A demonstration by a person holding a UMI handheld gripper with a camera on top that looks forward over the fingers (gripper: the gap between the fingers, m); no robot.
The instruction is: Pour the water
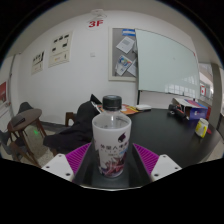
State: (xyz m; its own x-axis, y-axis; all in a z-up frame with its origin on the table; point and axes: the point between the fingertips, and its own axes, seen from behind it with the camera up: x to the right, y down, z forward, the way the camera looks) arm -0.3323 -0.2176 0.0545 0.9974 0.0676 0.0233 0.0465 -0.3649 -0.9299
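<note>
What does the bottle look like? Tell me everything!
The water bottle is clear plastic with a black screw cap, still on, and a pale label with purple print. It stands upright between the gripper's purple-padded fingers, which press on its sides. Its base is hidden, so what it rests on cannot be told.

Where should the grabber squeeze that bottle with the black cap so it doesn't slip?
Probably the straight middle of the clear plastic bottle with the black cap and white label. It stands upright between the fingers of the hand-held gripper, so coming level from this near side fits. The labelled body looks round and even there, giving both pads matching walls; the narrow neck above seems a poorer hold.
</note>
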